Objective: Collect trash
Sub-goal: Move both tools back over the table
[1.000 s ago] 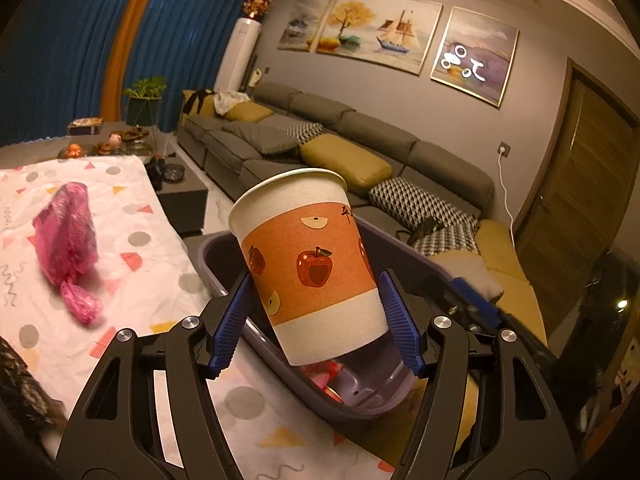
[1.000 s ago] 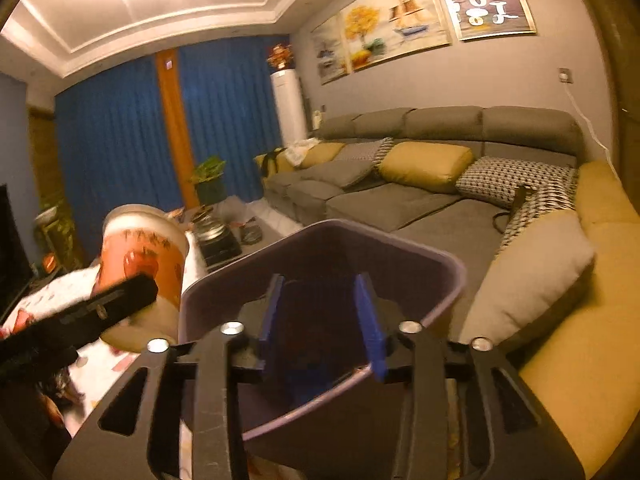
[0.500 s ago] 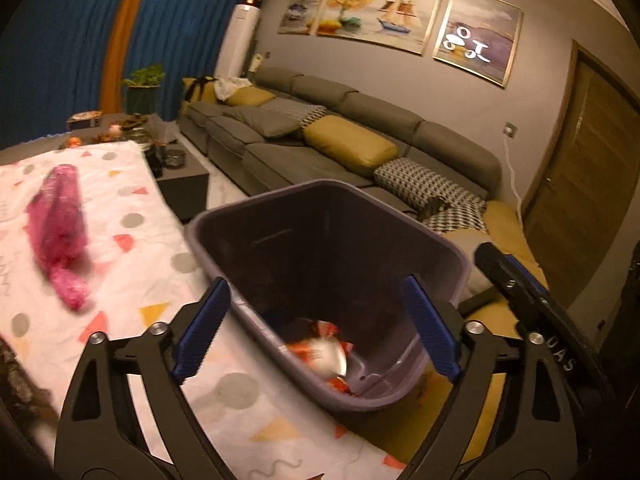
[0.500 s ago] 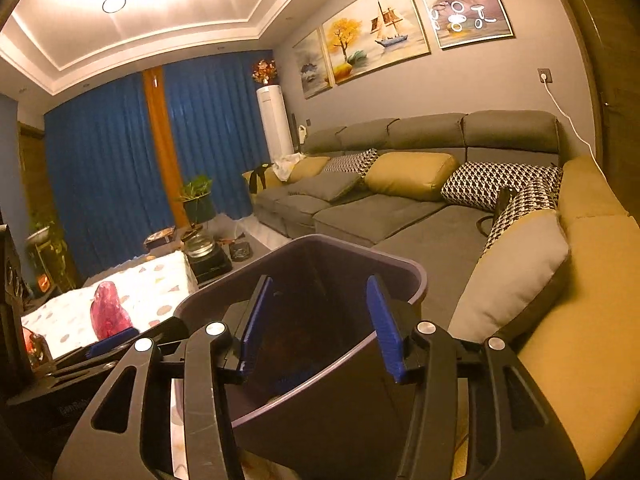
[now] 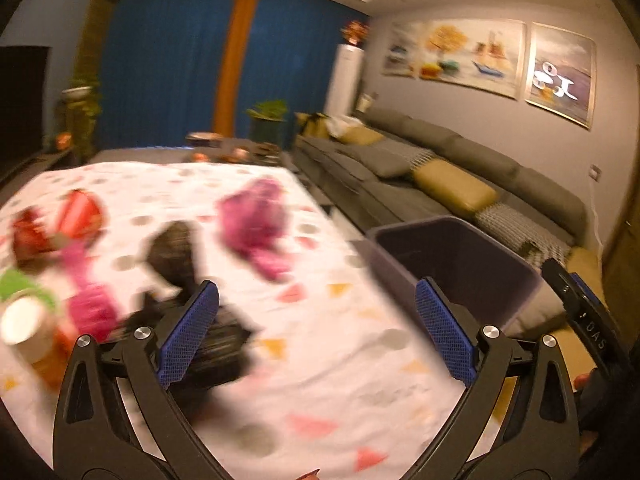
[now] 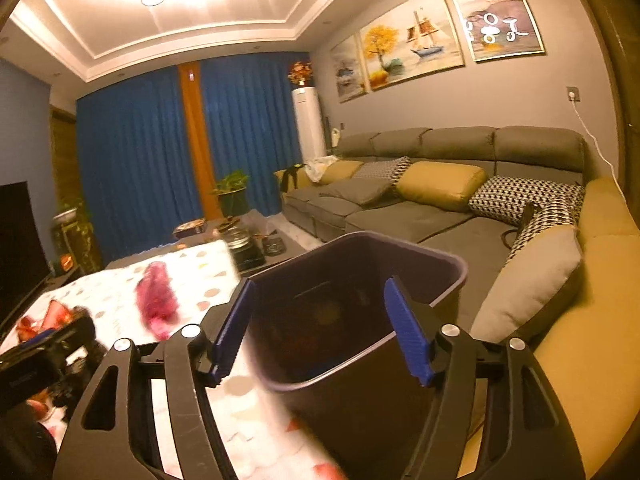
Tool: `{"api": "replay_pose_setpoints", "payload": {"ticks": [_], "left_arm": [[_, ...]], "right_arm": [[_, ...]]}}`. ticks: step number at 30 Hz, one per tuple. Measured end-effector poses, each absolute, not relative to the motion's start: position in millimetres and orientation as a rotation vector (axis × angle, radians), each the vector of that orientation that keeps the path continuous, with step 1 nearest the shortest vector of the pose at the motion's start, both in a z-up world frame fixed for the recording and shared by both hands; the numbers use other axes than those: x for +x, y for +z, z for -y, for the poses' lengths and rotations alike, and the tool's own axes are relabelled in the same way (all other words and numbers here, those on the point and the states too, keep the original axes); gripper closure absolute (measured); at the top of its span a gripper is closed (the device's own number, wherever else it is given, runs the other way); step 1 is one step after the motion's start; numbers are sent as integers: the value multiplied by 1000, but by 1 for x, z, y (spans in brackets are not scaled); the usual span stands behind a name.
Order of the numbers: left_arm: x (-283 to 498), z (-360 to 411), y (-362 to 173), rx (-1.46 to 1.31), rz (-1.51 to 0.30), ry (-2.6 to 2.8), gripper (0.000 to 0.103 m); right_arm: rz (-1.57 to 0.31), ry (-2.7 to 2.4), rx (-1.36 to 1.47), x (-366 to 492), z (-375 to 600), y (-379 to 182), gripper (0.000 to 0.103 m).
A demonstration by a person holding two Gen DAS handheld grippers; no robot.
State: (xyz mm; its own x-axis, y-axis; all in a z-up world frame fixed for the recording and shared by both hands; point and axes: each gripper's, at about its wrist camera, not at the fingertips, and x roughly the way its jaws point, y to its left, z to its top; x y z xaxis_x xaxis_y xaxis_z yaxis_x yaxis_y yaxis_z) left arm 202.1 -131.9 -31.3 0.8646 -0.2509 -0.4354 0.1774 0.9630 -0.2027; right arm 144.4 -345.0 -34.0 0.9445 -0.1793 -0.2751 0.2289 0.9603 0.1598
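The left gripper (image 5: pixel 316 328) has its fingers opening wide, nothing between them; a pink bag (image 5: pixel 256 232) lies on the table (image 5: pixel 340 380) at 11 o'clock. The right gripper (image 6: pixel 322 330) has fingers opening, released, straddling the bin (image 6: pixel 420 280) rim at 12 o'clock.

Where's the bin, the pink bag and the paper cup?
bin (image 6: pixel 456 268), right wrist view, on its far rim.
pink bag (image 5: pixel 252 220), left wrist view, on its middle.
paper cup (image 5: pixel 22 322), left wrist view, on its white mouth.
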Motion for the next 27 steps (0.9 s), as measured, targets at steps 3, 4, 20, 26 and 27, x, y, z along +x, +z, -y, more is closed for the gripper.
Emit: {"api": "replay_pose_setpoints", "payload": {"ticks": [3, 4, 20, 26, 27], "left_arm": [[182, 98, -29, -179, -459, -140, 6], [176, 88, -30, -180, -452, -116, 6], [118, -39, -49, -185, -459, 131, 6], [132, -45, -56, -177, -487, 111, 6], [137, -44, -57, -175, -493, 109, 6]], "right_arm": [[-271, -166, 184, 141, 328, -33, 34], [-275, -139, 180, 138, 317, -33, 34], [-325, 127, 93, 129, 192, -39, 30], [-345, 156, 68, 135, 171, -42, 30], [-349, 157, 65, 136, 168, -43, 30]]}}
